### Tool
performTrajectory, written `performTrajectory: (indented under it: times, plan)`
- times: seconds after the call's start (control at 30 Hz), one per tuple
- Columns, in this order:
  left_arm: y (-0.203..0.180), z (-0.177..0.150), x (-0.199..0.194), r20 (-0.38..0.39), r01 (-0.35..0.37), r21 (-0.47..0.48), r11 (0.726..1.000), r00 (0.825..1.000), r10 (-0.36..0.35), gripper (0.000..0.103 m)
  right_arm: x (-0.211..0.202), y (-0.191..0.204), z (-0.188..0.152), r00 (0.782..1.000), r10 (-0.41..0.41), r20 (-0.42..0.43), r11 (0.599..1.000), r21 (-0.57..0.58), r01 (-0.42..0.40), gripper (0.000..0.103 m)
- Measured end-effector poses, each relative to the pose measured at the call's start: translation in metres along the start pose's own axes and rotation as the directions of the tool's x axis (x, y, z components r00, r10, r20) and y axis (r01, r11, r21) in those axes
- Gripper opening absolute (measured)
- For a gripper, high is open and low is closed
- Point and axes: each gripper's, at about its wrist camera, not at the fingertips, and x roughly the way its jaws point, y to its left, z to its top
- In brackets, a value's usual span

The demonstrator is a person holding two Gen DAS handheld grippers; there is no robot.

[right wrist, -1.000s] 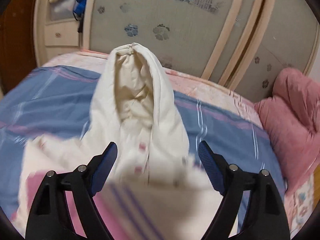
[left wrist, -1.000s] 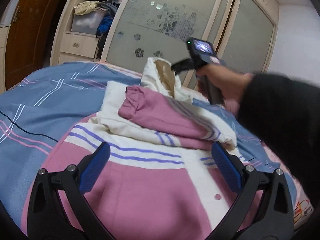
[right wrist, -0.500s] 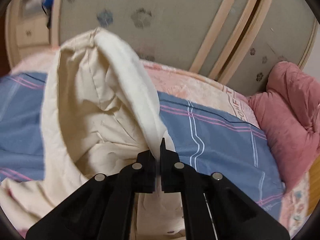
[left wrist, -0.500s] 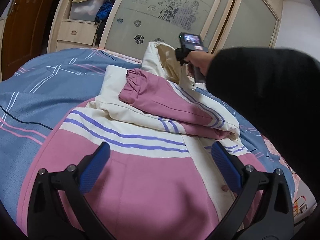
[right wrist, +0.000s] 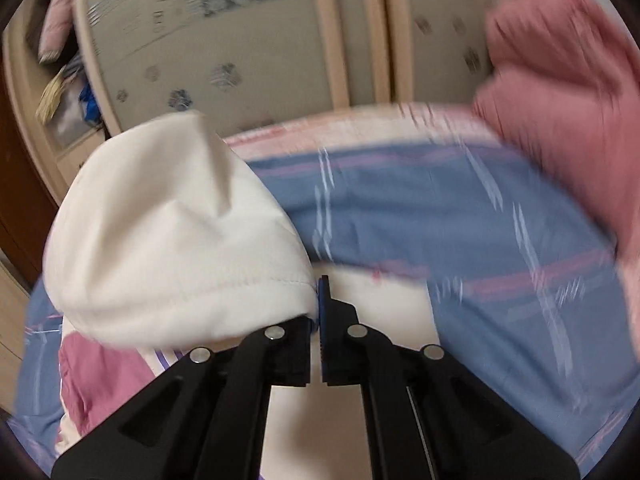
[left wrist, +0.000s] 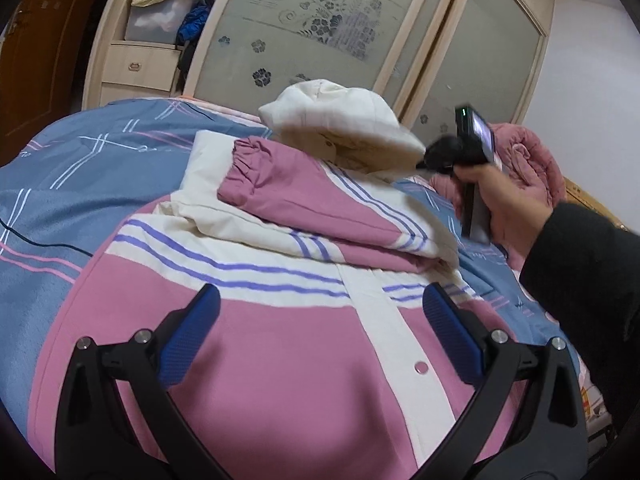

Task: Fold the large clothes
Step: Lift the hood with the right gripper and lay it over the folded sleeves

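Pink-and-cream jacket (left wrist: 280,360) spread flat on blue plaid bedspread (left wrist: 80,208), one sleeve (left wrist: 312,208) folded across chest, purple stripes showing. Cream hood (left wrist: 340,124) lifted off the bed at the far end, edge pinched between the pressed-together jaws of right gripper (right wrist: 318,312); same gripper seen from left wrist view in right hand (left wrist: 508,208), dark sleeve behind. Left gripper (left wrist: 320,320) poised above jacket's lower front, jaws spread wide, blue pads (left wrist: 192,332) holding nothing. Beyond: pink quilt (right wrist: 560,92) bunched at bedside, wardrobe (left wrist: 320,32) with frosted floral sliding doors.
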Motion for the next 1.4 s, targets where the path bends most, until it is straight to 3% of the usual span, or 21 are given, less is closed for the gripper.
performTrajectory:
  times: [0.13, 0.2, 0.27, 0.3, 0.33, 0.4, 0.5, 0.63, 0.7, 0.87, 0.93, 1.17, 1.3, 1.37, 1.4]
  plan:
    - [-0.008, -0.006, -0.005, -0.011, -0.003, 0.06, 0.998, 1.0, 0.003, 0.101, 0.023, -0.029, -0.042, 0.996, 0.062, -0.059, 0.987, 0.149, -0.052, 0.003]
    - [-0.01, -0.008, -0.007, -0.013, -0.002, 0.078, 0.997, 1.0, 0.003, 0.101, 0.028, -0.034, -0.055, 0.994, 0.101, -0.049, 0.976, 0.2, -0.089, 0.004]
    - [-0.01, -0.009, -0.008, -0.015, -0.004, 0.086, 0.996, 1.0, 0.006, 0.101, 0.025, -0.033, -0.062, 0.994, 0.107, -0.01, 0.975, 0.197, -0.103, 0.015]
    - [-0.01, -0.009, -0.007, -0.019, -0.009, 0.084, 0.996, 1.0, 0.01, 0.101, 0.021, -0.03, -0.062, 0.995, 0.1, 0.006, 0.977, 0.189, -0.099, 0.029]
    - [-0.009, -0.009, -0.006, -0.026, -0.01, 0.078, 0.997, 1.0, 0.012, 0.101, 0.016, -0.026, -0.061, 0.995, 0.102, 0.02, 0.979, 0.177, -0.104, 0.054]
    - [-0.008, -0.01, -0.004, -0.038, -0.004, 0.064, 0.998, 0.999, 0.006, 0.101, 0.001, -0.021, -0.059, 0.992, 0.104, 0.071, 0.979, 0.168, -0.115, 0.079]
    - [-0.007, -0.009, -0.004, -0.038, 0.001, 0.058, 0.998, 0.999, 0.001, 0.101, -0.022, -0.014, -0.058, 0.978, 0.177, 0.112, 0.965, 0.174, -0.195, 0.08]
    - [-0.006, -0.008, -0.002, -0.032, -0.001, 0.051, 0.999, 0.999, 0.002, 0.101, -0.05, 0.005, -0.082, 0.921, 0.359, 0.149, 0.904, 0.189, -0.383, 0.08]
    - [-0.005, -0.008, -0.002, -0.034, 0.004, 0.042, 0.999, 0.999, -0.003, 0.101, -0.05, 0.027, -0.092, 0.901, 0.414, 0.128, 0.888, 0.164, -0.431, 0.08]
    - [0.0, -0.005, -0.006, -0.02, -0.002, 0.032, 0.999, 1.0, 0.002, 0.101, -0.021, 0.072, -0.096, 0.847, 0.524, 0.096, 0.814, 0.235, -0.53, 0.08]
    - [0.004, -0.003, -0.008, -0.014, -0.007, 0.027, 1.0, 1.0, 0.008, 0.101, -0.01, 0.087, -0.092, 0.845, 0.528, 0.084, 0.813, 0.236, -0.532, 0.08]
    - [0.022, 0.007, -0.014, 0.007, -0.023, -0.021, 1.0, 1.0, 0.024, 0.101, 0.048, 0.141, -0.067, 0.889, 0.457, 0.035, 0.849, 0.28, -0.448, 0.079]
    - [0.032, 0.013, -0.02, 0.026, -0.025, -0.052, 0.998, 0.999, 0.026, 0.101, 0.076, 0.158, -0.052, 0.887, 0.461, 0.044, 0.829, 0.335, -0.447, 0.079]
    - [0.035, 0.015, -0.023, 0.032, -0.029, -0.055, 0.998, 0.999, 0.031, 0.101, 0.074, 0.166, -0.045, 0.88, 0.47, 0.072, 0.823, 0.324, -0.466, 0.069]
    - [0.036, 0.015, -0.023, 0.034, -0.032, -0.055, 0.998, 0.999, 0.033, 0.101, 0.071, 0.172, -0.039, 0.875, 0.477, 0.087, 0.821, 0.311, -0.478, 0.056]
